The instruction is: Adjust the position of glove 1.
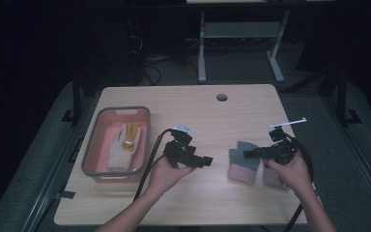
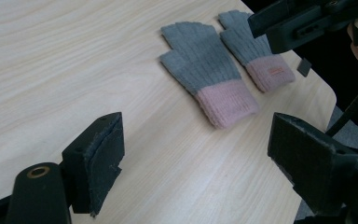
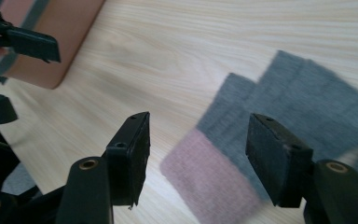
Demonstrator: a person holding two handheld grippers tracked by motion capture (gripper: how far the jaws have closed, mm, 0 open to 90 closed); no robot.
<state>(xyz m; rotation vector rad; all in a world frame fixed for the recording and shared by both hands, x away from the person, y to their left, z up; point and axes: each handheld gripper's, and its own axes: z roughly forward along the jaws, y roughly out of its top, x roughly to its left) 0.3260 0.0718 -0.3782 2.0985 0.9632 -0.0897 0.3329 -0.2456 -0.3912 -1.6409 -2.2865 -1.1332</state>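
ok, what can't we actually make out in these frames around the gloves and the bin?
- Right-hand glove, high view: mostly covered by the right gripper and the hand holding it.
- Same glove, left gripper view: fingertips hidden behind the right gripper; label too small to read.
- Near glove, right gripper view: motion blur, knit unreadable.
- Bin, high view: dim; the white and yellow cloth inside can't be identified.

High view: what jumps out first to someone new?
Two grey gloves with pink cuffs lie flat side by side on the table, right of centre. Both grippers hang open near them: the right gripper just over a pink cuff, the left gripper short of the pair. At the table's left sits a pink bin holding a white and yellow glove.
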